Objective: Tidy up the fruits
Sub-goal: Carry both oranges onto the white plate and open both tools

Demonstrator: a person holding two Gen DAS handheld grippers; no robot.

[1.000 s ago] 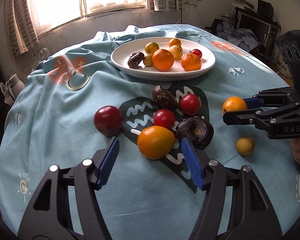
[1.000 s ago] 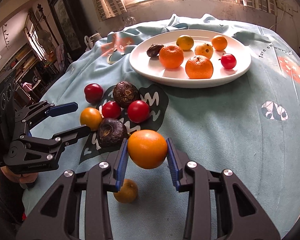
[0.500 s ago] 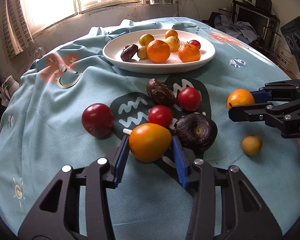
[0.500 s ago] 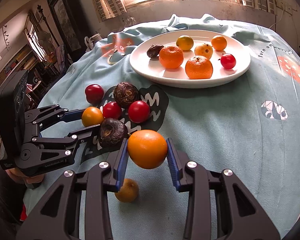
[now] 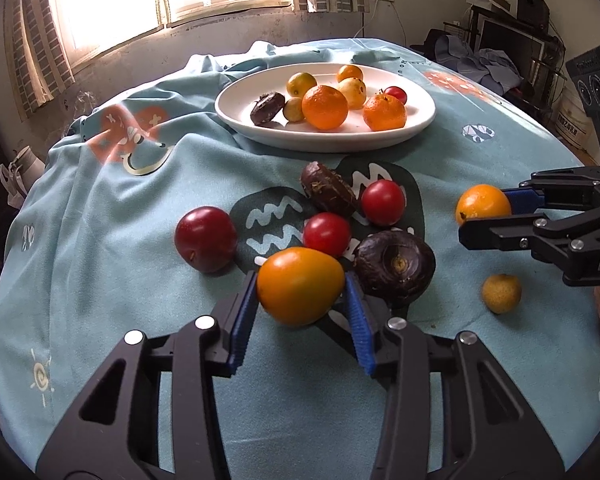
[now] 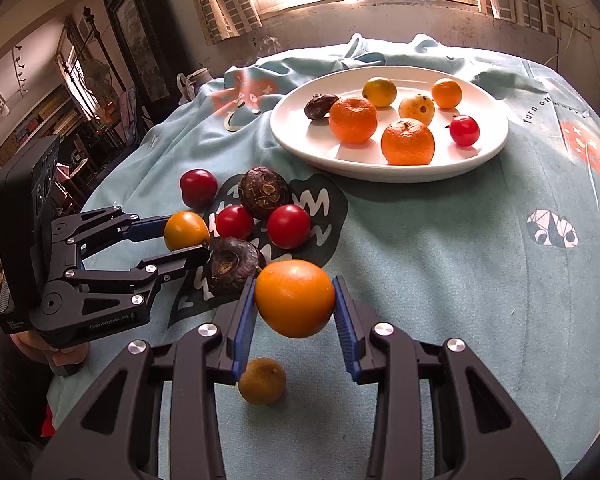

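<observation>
Gripping an orange fruit [image 5: 300, 285], left tongs [image 5: 301, 312] near the dark fruit [image 5: 394, 266]; plum [image 5: 205, 239] left | right wrist view: right tongs [image 6: 294, 320] clamp a second orange fruit [image 6: 295, 298] above a small brown fruit [image 6: 262, 381]; plate [image 6: 488, 148] far

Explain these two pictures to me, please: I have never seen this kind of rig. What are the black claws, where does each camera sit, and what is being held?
There is no robot: a person holds a hand-operated gripper in each hand, each with a fisheye camera looking along its two blue-padded fingers. The left wrist view shows the left gripper shut on an oval orange fruit; its jaws have just closed on it. The right wrist view shows the right gripper shut on a round orange fruit. Each gripper also appears from the side in the other's view. On the blue tablecloth lie red, dark brown and small yellow fruits. Behind them a white plate already holds several fruits.
</observation>
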